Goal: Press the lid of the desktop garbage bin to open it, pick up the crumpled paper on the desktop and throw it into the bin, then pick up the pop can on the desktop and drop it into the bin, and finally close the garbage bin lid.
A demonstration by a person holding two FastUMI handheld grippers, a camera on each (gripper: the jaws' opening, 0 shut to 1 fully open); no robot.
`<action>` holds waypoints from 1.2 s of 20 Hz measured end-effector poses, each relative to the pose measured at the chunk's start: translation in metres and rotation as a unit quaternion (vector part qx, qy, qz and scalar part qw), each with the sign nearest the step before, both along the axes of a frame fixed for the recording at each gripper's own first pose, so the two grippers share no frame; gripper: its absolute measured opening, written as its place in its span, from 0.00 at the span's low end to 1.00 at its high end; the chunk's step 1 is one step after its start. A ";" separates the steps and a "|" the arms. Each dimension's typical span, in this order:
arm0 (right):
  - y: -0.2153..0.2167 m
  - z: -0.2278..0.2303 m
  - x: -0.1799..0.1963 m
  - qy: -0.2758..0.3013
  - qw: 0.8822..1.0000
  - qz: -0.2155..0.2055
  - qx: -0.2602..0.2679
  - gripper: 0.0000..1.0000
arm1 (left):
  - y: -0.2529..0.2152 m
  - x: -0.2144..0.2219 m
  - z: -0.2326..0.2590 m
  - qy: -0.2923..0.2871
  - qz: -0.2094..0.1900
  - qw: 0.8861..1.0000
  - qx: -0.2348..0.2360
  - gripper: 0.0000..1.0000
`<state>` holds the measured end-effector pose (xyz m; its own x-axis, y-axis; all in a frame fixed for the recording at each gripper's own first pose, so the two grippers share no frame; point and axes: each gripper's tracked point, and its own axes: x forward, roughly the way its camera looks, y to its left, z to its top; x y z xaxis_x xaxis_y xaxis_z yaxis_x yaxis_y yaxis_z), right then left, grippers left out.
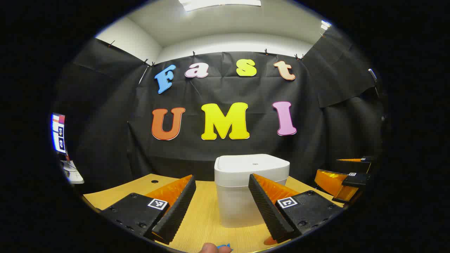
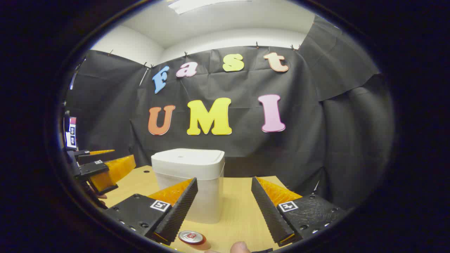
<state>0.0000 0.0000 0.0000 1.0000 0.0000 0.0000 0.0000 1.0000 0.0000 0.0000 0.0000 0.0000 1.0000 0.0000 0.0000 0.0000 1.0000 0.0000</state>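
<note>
The white garbage bin [image 1: 246, 189] stands on the wooden desktop [image 1: 204, 218] with its lid [image 1: 252, 165] down. My left gripper [image 1: 221, 207] is open in front of it, with nothing between its fingers. The right gripper [image 1: 346, 181] shows at the right edge of the left gripper view. In the right gripper view the bin [image 2: 191, 182] stands left of centre with its lid [image 2: 188, 158] closed. My right gripper [image 2: 225, 211] is open and empty. The pop can [image 2: 191, 237] stands upright just below its left finger, top facing up. The left gripper [image 2: 105, 168] shows at the left edge.
The desktop [image 2: 235, 214] runs back to the black cloth wall behind the bin. A small round hole [image 1: 154, 181] sits in the desk at the far left. A fingertip [image 1: 211, 248] and a bit of something blue [image 1: 224, 246] show at the bottom edge.
</note>
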 end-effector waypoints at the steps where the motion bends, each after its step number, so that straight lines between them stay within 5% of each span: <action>1: 0.000 -0.002 0.000 0.003 1.000 -0.001 -0.001 0.95 | 0.002 0.002 0.001 -0.001 0.002 1.000 0.004 0.97; 24: 0.010 0.006 0.015 -0.012 1.000 0.004 -0.008 0.95 | 0.011 0.015 -0.022 0.025 0.015 1.000 0.002 0.97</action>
